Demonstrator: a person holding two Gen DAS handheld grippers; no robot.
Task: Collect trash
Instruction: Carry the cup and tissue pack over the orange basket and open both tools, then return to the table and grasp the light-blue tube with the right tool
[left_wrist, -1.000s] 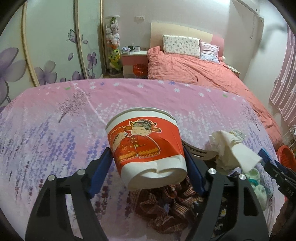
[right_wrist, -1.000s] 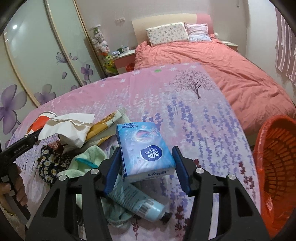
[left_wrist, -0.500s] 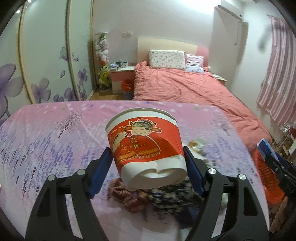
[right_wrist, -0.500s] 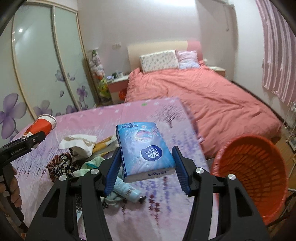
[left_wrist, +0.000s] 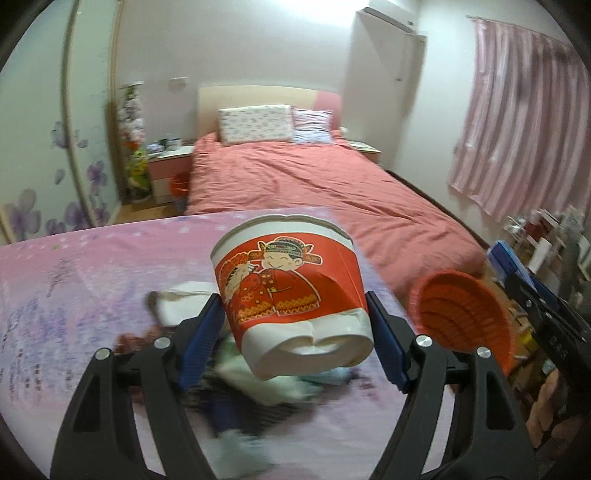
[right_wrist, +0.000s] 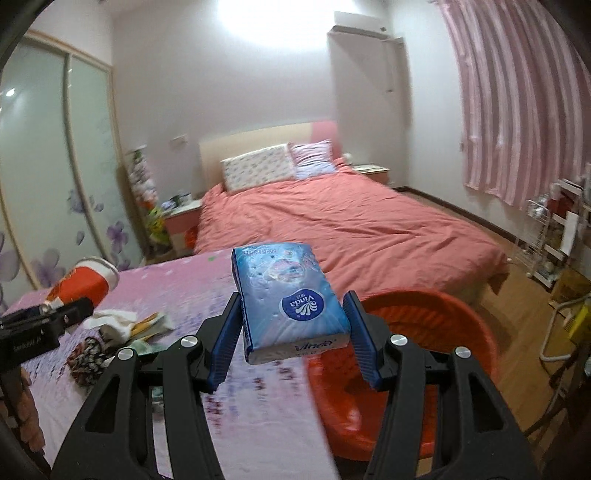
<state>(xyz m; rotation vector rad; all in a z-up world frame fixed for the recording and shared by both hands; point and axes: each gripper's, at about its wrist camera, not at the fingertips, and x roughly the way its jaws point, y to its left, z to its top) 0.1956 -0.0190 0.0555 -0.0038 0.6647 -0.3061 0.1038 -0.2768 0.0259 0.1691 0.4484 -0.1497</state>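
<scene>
The left gripper (left_wrist: 295, 325) is clamped on a red and white paper cup (left_wrist: 291, 291), blue pads pressing both sides; the cup wall is creased and its base dented under the squeeze. The cup is held tilted, clear of the table (left_wrist: 74, 280), above the heap of cloth and paper near the table's right edge. The right gripper (right_wrist: 293, 325) is closed on a blue tissue pack (right_wrist: 288, 299), pads on its two long sides, the pack carried above the near rim of the orange basket (right_wrist: 424, 314), which stands on the floor just beside the table's right edge. Both items appear to be on their way to the basket; neither is in it. Risks, as judged: the cup is already deformed, so more pressure could collapse it and let it slip out before it reaches the basket, falling back onto the heap. In the left view the basket lies off to the right, with the right gripper beside it, so the two tools could collide if both close on the opening together. A release before the pack clears the rim could drop it against the table edge or on the floor. Remaining litter, including a crumpled white paper (right_wrist: 110, 319), stays on the table.
</scene>
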